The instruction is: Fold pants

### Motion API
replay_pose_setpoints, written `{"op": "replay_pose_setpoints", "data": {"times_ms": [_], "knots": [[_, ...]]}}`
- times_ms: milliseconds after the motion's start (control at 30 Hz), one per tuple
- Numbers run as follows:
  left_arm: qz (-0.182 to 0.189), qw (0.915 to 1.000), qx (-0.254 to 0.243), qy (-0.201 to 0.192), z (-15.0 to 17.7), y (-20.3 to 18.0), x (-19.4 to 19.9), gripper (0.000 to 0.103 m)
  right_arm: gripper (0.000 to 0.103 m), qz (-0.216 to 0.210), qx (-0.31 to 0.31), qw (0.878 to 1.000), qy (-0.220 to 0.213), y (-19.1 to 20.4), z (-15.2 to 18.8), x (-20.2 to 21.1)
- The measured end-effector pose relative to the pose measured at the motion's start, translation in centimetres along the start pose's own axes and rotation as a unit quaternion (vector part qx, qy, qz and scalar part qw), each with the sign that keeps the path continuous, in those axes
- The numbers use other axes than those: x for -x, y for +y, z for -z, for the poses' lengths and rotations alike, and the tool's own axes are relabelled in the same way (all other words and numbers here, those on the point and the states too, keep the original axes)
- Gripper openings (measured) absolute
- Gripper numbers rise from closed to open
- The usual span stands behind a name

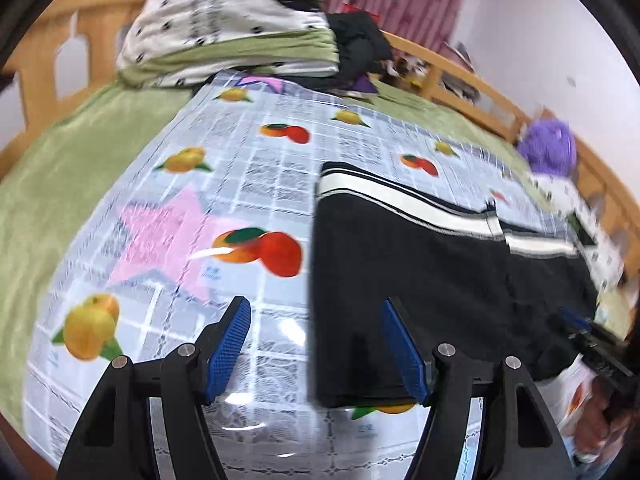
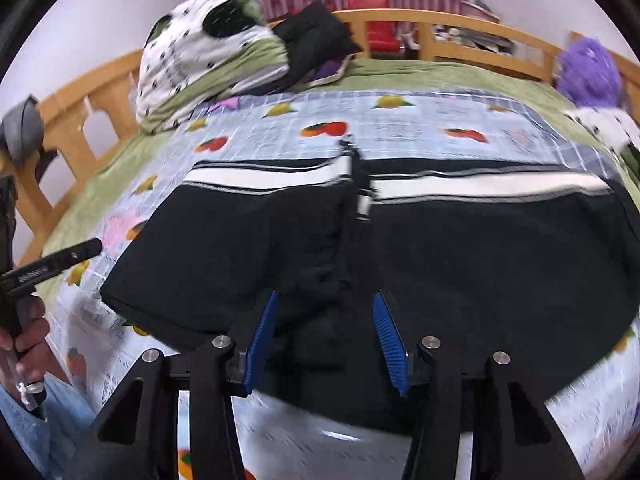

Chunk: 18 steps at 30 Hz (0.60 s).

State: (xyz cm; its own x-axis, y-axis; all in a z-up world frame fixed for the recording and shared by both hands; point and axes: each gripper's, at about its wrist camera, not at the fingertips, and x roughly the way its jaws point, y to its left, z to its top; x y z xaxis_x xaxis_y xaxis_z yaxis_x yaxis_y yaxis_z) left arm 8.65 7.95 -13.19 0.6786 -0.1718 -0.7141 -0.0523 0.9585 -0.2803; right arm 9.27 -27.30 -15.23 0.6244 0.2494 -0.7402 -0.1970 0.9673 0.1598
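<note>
Right wrist view: your right gripper (image 2: 324, 340) and left gripper (image 1: 316, 352) gape empty; pinch the soft, limp black pants (image 2: 460, 248) at the 9 o'clock hem.

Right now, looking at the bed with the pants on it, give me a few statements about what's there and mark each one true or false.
1. The black pants lie on the fruit-print sheet. True.
2. The left gripper is shut on the pants. False: its jaws stand open and hold nothing.
3. The pants carry a white stripe along their far edge. True.
4. The right gripper is shut. False: its jaws stand open, above the black cloth.
5. A purple fluffy thing sits by the wooden bed rail. True.
6. The bedding pile rests on the pants. False: it lies apart, beyond the sheet's far corner.
</note>
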Motion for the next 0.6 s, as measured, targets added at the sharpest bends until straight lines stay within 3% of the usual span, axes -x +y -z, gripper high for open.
{"op": "replay_pose_setpoints", "data": {"times_ms": [100,167,233,300,367,500,600], "knots": [[0.018,0.9989,0.040,0.018,0.6,1.2,-0.8,0.066,0.049,0.028,0.017,0.999,0.011,1.7,-0.6,-2.1],[0.034,0.9977,0.054,0.022,0.8,1.5,-1.1,0.066,0.018,0.059,0.026,0.998,0.028,2.4,-0.6,-3.7],[0.032,0.9983,0.046,0.017,1.0,1.6,-0.9,0.066,0.015,0.069,0.043,0.997,0.017,2.6,-0.1,-3.3],[0.024,0.9990,0.036,0.011,1.2,1.7,-0.7,0.066,0.015,0.017,0.000,0.999,-0.029,1.4,0.5,-0.1],[0.028,0.9987,0.041,0.010,1.3,2.0,-0.6,0.066,0.015,-0.015,-0.035,0.999,-0.038,-0.1,1.0,1.3],[0.042,0.9976,0.049,0.026,1.2,2.4,-1.1,0.066,0.019,0.008,-0.019,0.999,0.036,0.2,3.6,-1.1],[0.042,0.9973,0.053,0.027,1.1,2.8,-1.1,0.066,0.031,0.016,0.000,1.000,0.022,0.8,3.6,-0.8]]}}
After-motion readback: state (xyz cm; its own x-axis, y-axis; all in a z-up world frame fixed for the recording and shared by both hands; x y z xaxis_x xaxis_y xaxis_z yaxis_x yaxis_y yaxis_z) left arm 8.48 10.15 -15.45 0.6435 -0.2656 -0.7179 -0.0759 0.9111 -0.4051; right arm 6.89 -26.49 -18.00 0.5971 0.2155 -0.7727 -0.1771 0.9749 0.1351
